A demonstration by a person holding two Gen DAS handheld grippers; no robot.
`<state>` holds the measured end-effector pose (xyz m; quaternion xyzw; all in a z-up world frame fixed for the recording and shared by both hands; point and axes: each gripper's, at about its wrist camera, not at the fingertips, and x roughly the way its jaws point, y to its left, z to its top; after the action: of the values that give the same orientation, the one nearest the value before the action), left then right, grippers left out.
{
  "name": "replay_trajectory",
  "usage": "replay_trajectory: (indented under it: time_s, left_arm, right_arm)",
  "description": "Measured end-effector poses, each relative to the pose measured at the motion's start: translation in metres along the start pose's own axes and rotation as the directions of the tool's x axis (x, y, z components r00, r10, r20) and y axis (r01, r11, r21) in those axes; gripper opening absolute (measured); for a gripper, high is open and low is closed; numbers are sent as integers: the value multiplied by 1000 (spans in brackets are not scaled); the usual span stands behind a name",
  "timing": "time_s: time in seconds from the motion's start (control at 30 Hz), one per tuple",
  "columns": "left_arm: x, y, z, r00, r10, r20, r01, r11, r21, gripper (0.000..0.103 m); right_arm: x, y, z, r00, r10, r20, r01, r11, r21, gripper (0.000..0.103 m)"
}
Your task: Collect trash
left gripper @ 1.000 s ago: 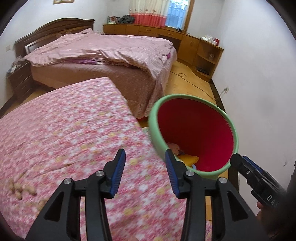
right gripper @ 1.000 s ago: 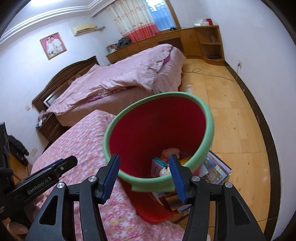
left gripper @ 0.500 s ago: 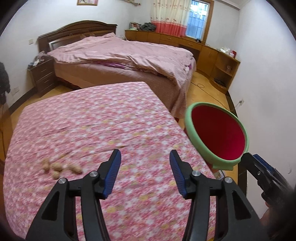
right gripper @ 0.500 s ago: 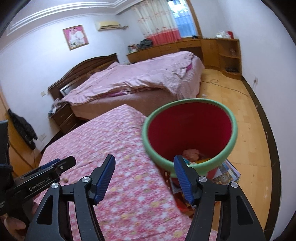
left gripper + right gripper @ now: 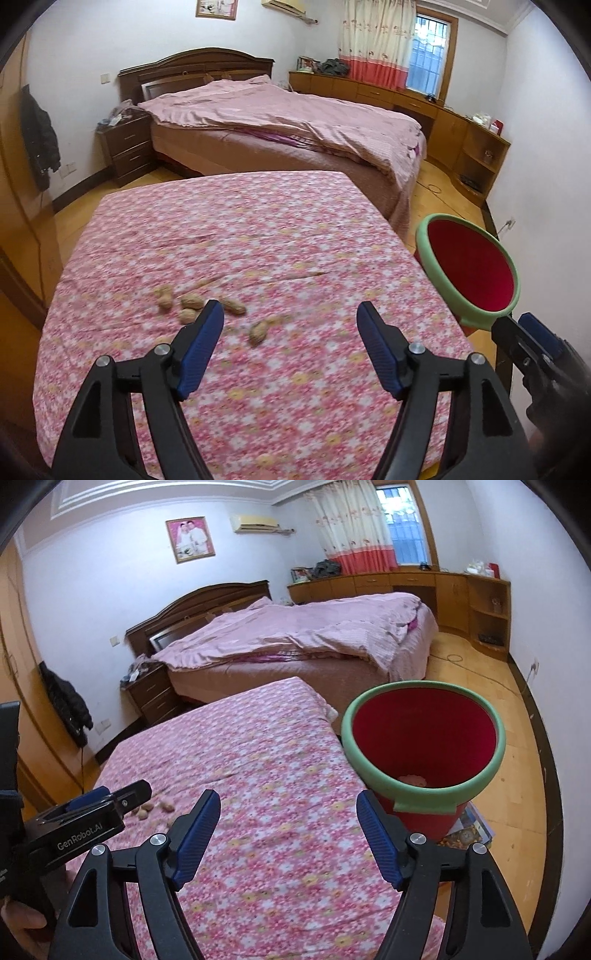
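A desk draped in a soft pink floral cloth fills the foreground of both wrist views, its fabric faintly creased across the middle. On the cloth lies a loose cluster of peanuts, tan, oblong and rough-shelled, with one more shell slightly apart toward the near side; in the right wrist view the same nuts appear small, just past the other tool's tip.

The left gripper hovers above the cloth with its fingers spread wide, holding nothing; the black plastic arms end in ribbed blue pads, and the peanuts sit just ahead of the left pad. The right gripper is likewise spread wide and empty, aimed over the desk's right edge.

Beside that edge stands the trash bin, a round, tapering red plastic bucket with a thick pale-green rim and a small green tab on its near side; something pinkish lies at its bottom. In the left wrist view the bin shows only its rim and red inner wall.

White lettering on the left tool's black body reads "GenRobot.AI". Printed glossy sheets lie on the wooden floor under the bin
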<state>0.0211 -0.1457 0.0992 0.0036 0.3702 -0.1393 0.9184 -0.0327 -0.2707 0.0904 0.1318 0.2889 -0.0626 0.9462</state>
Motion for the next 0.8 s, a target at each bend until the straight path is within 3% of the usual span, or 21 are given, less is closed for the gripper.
replay_trajectory:
  time_s: [0.8]
  left_arm:
    - [-25, 27, -18, 998, 54, 37, -52, 997, -57, 74]
  right_arm:
    - [-13, 17, -18, 1000, 0, 9, 0, 999, -46, 78]
